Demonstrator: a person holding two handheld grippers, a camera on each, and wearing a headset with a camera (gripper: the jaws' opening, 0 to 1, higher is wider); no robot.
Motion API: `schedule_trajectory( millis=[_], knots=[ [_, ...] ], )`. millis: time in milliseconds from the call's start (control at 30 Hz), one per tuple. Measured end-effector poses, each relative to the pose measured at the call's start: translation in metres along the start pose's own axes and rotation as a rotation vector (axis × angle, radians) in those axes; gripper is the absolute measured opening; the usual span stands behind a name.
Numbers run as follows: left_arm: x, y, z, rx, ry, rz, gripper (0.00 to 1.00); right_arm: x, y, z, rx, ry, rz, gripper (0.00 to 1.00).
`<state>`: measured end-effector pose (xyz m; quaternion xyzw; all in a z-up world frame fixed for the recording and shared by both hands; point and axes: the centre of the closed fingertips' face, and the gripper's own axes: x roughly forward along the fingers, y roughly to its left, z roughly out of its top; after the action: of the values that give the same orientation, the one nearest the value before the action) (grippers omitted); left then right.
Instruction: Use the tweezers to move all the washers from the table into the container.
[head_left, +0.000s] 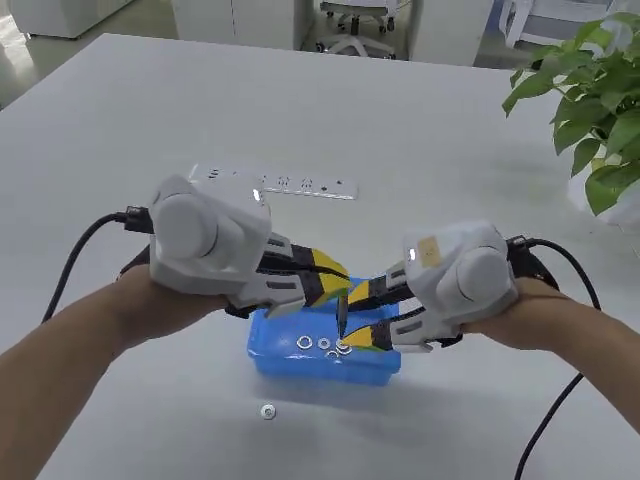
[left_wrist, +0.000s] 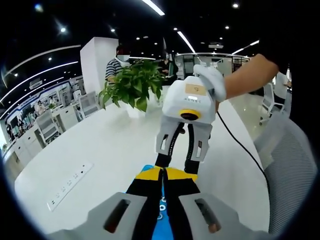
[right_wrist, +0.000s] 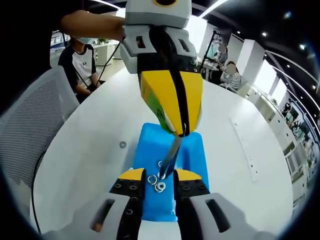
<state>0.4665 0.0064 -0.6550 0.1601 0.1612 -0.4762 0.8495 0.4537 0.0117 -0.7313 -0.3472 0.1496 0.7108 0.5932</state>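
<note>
White worktop: toward its near edge one washer (head_left: 268, 411) lies loose, near the container (head_left: 292, 366) of washers (head_left: 324, 345). Above, the left gripper (head_left: 336, 282) clamps tweezers (right_wrist: 172, 152), tips down among them, between the right gripper's (right_wrist: 161, 173) parted, empty jaws. Power strip (head_left: 275, 183), plant (head_left: 590, 100) beyond.

The head view looks forward and down on the white table (head_left: 300, 110). It sits close above the blue container (head_left: 300, 365) at 6 o'clock, with the left gripper (head_left: 338, 282) at 9 o'clock and the right gripper (head_left: 347, 320) at 3 o'clock. The left gripper view sits low and looks along its own jaws at the right gripper's front, very near, with the plant (left_wrist: 132, 85) behind at 11 o'clock. The right gripper view faces the opposite way, tilted down. It meets the left gripper head-on at 12 o'clock, above the tweezers (right_wrist: 170, 157). All three views share the container and the power strip (head_left: 275, 183).
</note>
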Motion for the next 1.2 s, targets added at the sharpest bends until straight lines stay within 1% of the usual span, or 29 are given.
schedule_trajectory(
  millis=[167,233,300,367,567,667,700,800,900,1000,1200],
  knots=[
    [-0.009,0.002,0.006,0.000,-0.009,0.016,0.04,-0.005,0.003,0.002,0.013,0.000,-0.016,0.26],
    [-0.012,0.003,0.006,0.003,-0.009,0.020,0.04,-0.008,0.003,0.003,0.021,-0.001,-0.027,0.27],
    [-0.017,0.000,0.009,0.006,-0.006,0.021,0.04,-0.011,0.003,0.004,0.033,0.000,-0.041,0.30],
    [-0.019,0.002,0.008,0.005,-0.004,0.024,0.04,-0.014,0.004,0.003,0.039,0.000,-0.048,0.31],
    [-0.030,-0.002,0.007,0.001,0.006,0.033,0.04,-0.025,0.007,0.001,0.073,0.004,-0.086,0.36],
    [-0.035,-0.004,0.007,0.000,0.012,0.037,0.04,-0.030,0.010,0.000,0.088,0.008,-0.100,0.39],
    [-0.037,-0.005,0.007,-0.001,0.014,0.038,0.04,-0.032,0.011,-0.001,0.102,0.009,-0.108,0.40],
    [-0.043,-0.009,0.009,-0.005,0.016,0.044,0.04,-0.036,0.015,-0.004,0.124,0.018,-0.122,0.44],
    [-0.047,-0.012,0.008,-0.012,0.016,0.046,0.04,-0.040,0.018,-0.006,0.150,0.013,-0.139,0.47],
    [-0.050,-0.017,0.009,-0.018,0.016,0.047,0.04,-0.044,0.022,-0.007,0.165,0.015,-0.151,0.51],
    [-0.057,-0.027,0.008,-0.029,0.021,0.051,0.04,-0.050,0.026,-0.008,0.204,-0.003,-0.186,0.60]
  ],
)
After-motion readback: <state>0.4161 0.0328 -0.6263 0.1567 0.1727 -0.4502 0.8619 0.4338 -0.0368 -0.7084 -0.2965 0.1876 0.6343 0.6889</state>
